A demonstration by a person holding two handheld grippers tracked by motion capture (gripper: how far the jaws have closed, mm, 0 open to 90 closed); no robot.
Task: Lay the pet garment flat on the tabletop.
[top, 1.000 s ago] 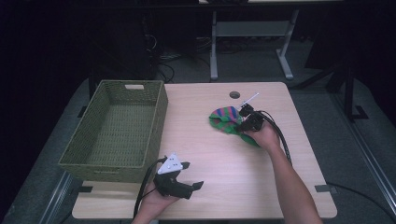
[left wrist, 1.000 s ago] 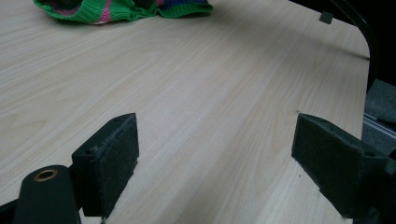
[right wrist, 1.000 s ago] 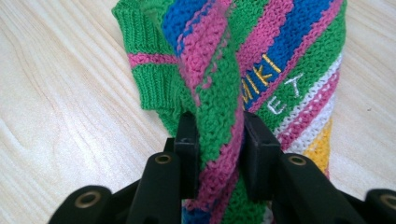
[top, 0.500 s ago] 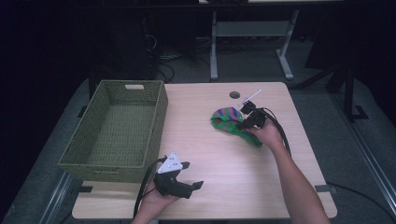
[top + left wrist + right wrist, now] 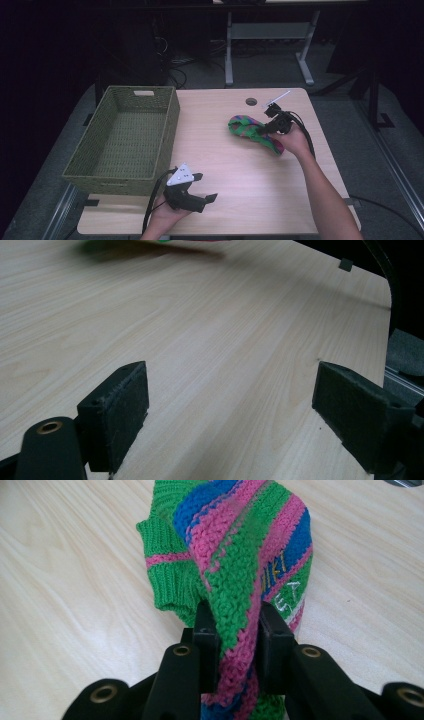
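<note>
done: right tool (image 5: 235,630) clamped on knit sock (image 5: 252,132) near surface's far right | left tool (image 5: 192,192) open (idle) | left: drop it in basket (image 5: 125,135), probably

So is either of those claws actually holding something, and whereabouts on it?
The right claw pinches a fold of the striped knitted sock near its middle, with the green cuff hanging beyond. The left claw is open and holds nothing.
</note>
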